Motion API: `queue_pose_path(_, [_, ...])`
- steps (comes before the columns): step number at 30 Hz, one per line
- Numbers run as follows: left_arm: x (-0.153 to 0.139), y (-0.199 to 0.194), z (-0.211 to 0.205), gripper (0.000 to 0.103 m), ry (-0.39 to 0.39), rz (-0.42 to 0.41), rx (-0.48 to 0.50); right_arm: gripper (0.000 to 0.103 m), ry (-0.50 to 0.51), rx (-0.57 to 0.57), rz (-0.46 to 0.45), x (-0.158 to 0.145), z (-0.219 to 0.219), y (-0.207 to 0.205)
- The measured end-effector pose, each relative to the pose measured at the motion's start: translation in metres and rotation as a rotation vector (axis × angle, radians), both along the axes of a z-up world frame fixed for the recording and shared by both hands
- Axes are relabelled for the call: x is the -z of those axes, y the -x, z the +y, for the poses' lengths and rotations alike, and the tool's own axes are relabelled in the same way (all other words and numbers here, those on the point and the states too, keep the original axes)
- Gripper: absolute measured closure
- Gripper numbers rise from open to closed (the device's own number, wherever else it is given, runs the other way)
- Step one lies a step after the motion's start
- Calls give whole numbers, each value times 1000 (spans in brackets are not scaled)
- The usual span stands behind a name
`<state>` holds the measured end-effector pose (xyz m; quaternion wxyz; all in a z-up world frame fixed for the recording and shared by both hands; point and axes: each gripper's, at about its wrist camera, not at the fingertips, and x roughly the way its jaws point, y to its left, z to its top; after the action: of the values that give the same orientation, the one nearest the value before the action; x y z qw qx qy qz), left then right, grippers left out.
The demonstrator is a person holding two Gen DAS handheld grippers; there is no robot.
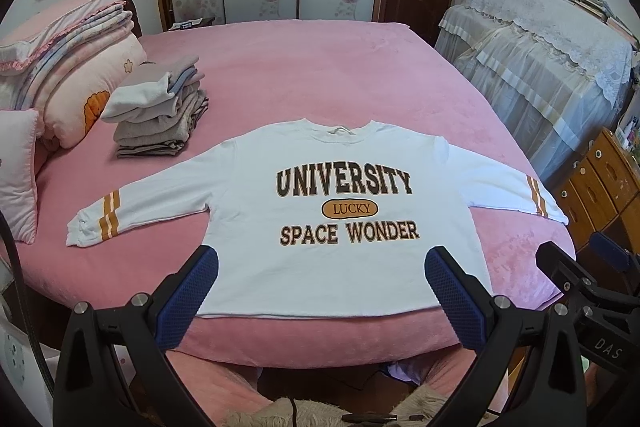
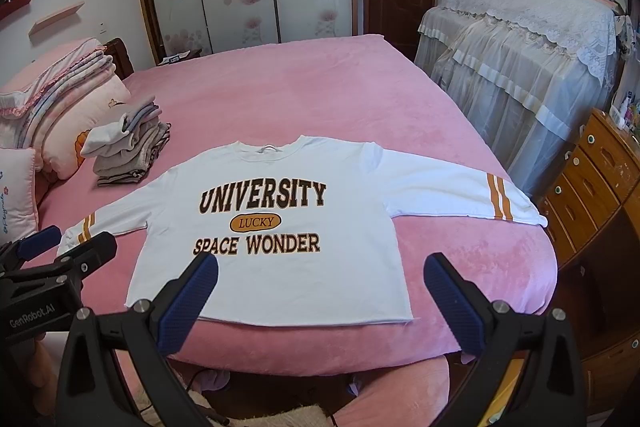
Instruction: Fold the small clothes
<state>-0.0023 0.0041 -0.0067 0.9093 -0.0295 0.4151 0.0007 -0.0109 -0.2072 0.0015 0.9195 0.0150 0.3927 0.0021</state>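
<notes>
The white sweatshirt [image 1: 344, 211] lies flat and face up on the pink bed [image 1: 320, 67], its raw hem running along the near edge and its collar pointing toward the far edge, both striped sleeves spread out sideways; this spread looks like the starting layout for folding, with every edge reachable from the near side. No fold shows in it yet, so the task on this garment seems not begun. The left claw [image 1: 320, 291] hovers over the near edge with its blue pads wide apart and nothing between them, aimed at the middle of the hem. The right claw [image 2: 320, 297] hangs likewise open and empty, toward the hem's right corner, so that the shirt body sits ahead and to the left of it. Neither claw touches the cloth. Toward the left edge of the bed a stack of folded clothes [image 1: 160, 111] sits well apart from the sweatshirt, likely the place for finished pieces, beside the piled bedding [image 1: 80, 67].
</notes>
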Motion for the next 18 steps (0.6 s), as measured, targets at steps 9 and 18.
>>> queue_pose_path(9, [-1, 1, -2, 0, -1, -8, -2, 0, -2, 0, 1, 2, -1, 0])
queue_pose_path(18, [-1, 2, -3, 0, 1, -9, 0, 0, -5, 0, 4, 2, 2, 1])
